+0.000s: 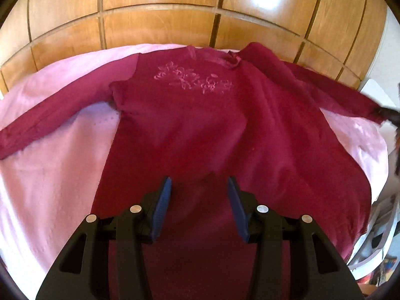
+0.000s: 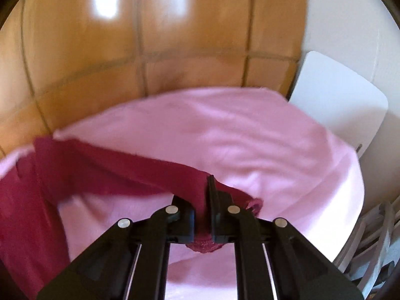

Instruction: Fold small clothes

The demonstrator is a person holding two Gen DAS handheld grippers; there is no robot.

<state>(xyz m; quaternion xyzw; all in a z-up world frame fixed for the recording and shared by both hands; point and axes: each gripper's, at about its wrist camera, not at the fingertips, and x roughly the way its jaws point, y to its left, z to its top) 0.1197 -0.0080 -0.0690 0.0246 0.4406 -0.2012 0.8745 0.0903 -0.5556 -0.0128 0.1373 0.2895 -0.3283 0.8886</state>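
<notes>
A dark red long-sleeved top [image 1: 200, 125] lies face up on a pink blanket [image 1: 50, 175], neck far, hem near, with pale embroidery on the chest and both sleeves spread out. My left gripper [image 1: 199, 187] is open and empty, hovering over the hem area of the top. My right gripper [image 2: 203, 187] is shut on the cuff end of the top's right sleeve [image 2: 112, 172] and holds it lifted above the blanket [image 2: 250, 137]. In the left wrist view the right gripper [image 1: 390, 115] shows blurred at the sleeve end.
A wooden panelled wardrobe [image 1: 175, 12] stands behind the bed. A white chair [image 2: 337, 105] is at the right side of the bed. Cluttered items [image 1: 382, 237] lie by the bed's right edge.
</notes>
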